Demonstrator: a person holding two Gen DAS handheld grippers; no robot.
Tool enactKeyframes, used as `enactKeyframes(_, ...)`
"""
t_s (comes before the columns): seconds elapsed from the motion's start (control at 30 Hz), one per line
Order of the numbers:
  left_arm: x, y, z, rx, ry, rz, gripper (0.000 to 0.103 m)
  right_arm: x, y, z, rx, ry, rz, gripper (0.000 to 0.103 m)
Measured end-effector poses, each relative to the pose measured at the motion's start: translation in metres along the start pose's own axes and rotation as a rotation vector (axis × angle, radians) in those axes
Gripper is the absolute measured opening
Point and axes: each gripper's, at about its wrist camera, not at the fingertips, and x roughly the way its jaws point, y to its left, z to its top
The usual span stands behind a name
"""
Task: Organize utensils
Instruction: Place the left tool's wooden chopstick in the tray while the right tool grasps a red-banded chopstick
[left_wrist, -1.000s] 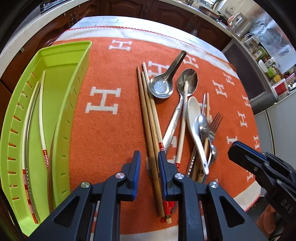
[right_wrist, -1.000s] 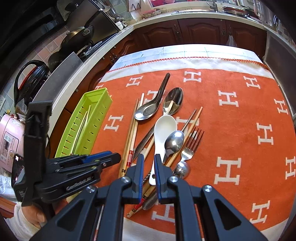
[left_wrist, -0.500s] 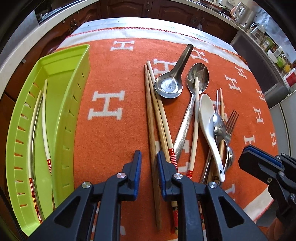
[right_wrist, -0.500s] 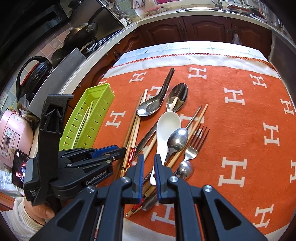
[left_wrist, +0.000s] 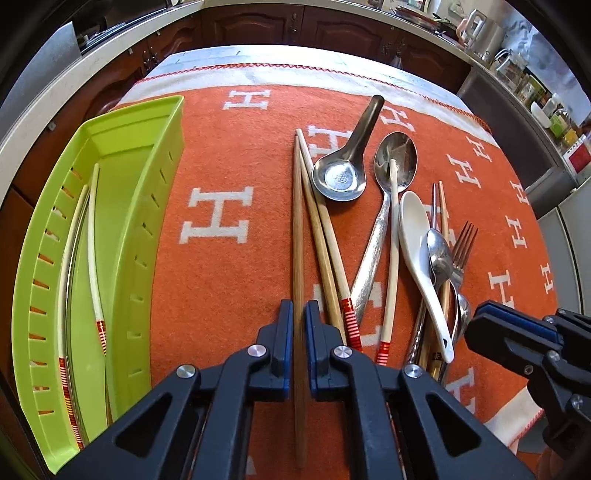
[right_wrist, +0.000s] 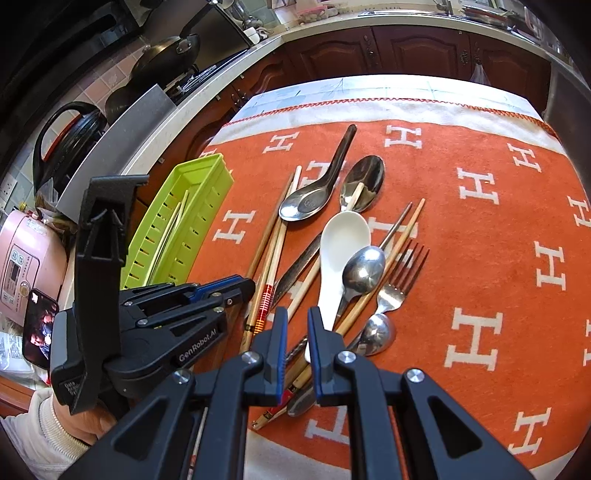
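Chopstick (left_wrist: 297, 236) lengthwise, apparently between jaws

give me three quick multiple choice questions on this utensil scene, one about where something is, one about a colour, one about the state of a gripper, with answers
1. Where does the green tray sit relative to the loose utensils?
A. to their left
B. to their right
C. on top of them

2. What colour is the cloth under the utensils?
A. blue with stripes
B. orange with white H letters
C. plain grey

3. What is the left gripper doing?
A. holding the white spoon
B. hanging wide open above the tray
C. its fingers sit on either side of a plain wooden chopstick

Answers:
1. A: the tray lies at the left edge of the cloth.
2. B: orange fabric with white H shapes.
3. C: the chopstick runs through the narrow gap between the fingers; the white spoon lies untouched to the right.
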Motion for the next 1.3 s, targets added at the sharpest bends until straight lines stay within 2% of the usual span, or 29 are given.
enactKeyframes(0.17, -0.019, 0.001, -0.003, 0.007, -0.035, -0.029, 0.004, 0.001, 0.008, -0.001, -0.011, 0.003, -0.009, 0.011)
enactKeyframes(0.47, -0.082, 0.018, -0.005, 0.002, -0.155, -0.036, 0.004, 0.003, 0.023, 0.000, -0.041, 0.009, -0.024, 0.011)
enactKeyframes(0.77, -0.126, 0.075, -0.011, -0.052, -0.239, 0.083, 0.004, 0.016, 0.035, 0.005, -0.041, 0.040, -0.029, 0.011)
enactKeyframes(0.87, -0.128, 0.096, -0.011, -0.094, -0.245, 0.129, 0.004, 0.022, 0.037, 0.009, -0.038, 0.040, -0.026, 0.011)
enactKeyframes(1.0, -0.119, 0.116, -0.013, -0.122, -0.220, 0.151, 0.004, 0.034, 0.039, 0.015, -0.029, 0.060, -0.027, 0.011)
enactKeyframes(1.3, -0.083, 0.122, -0.018, -0.108, -0.149, 0.147, 0.005, 0.060, 0.045, 0.025, -0.023, 0.102, -0.070, 0.011)
